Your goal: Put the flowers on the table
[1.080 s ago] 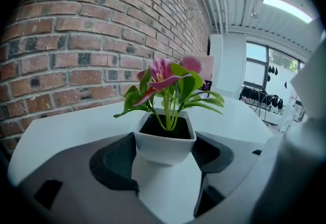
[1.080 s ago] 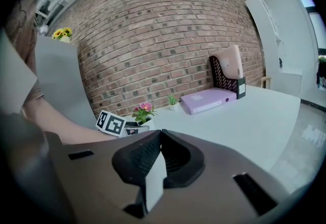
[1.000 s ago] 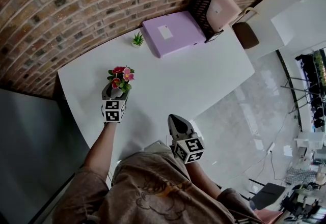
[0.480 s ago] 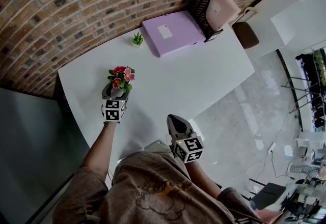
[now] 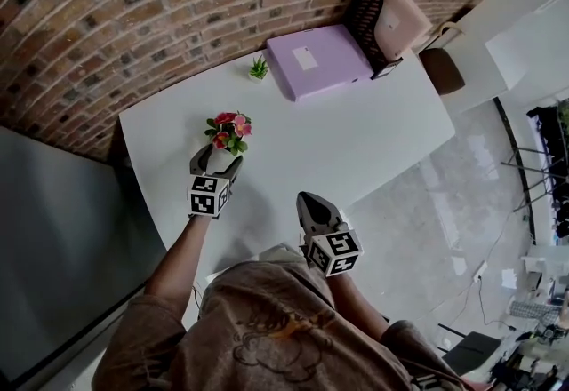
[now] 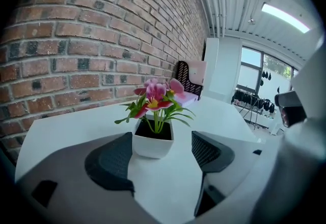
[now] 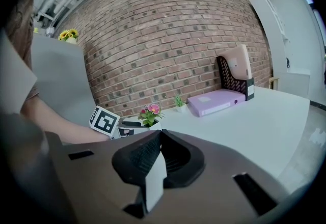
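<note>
Flowers (image 5: 229,127) set on the bench (image 5: 356,140), my left claw (image 5: 217,160) spread wide around them.
Their glossy white square pot (image 6: 152,142) stands flat, well apart from the lilac folder (image 5: 322,60), between my ribbed black pads (image 6: 114,159); nothing pinches it, so I judge it freed. My right claw (image 7: 158,154) is pressed together, empty, kept clear.
</note>
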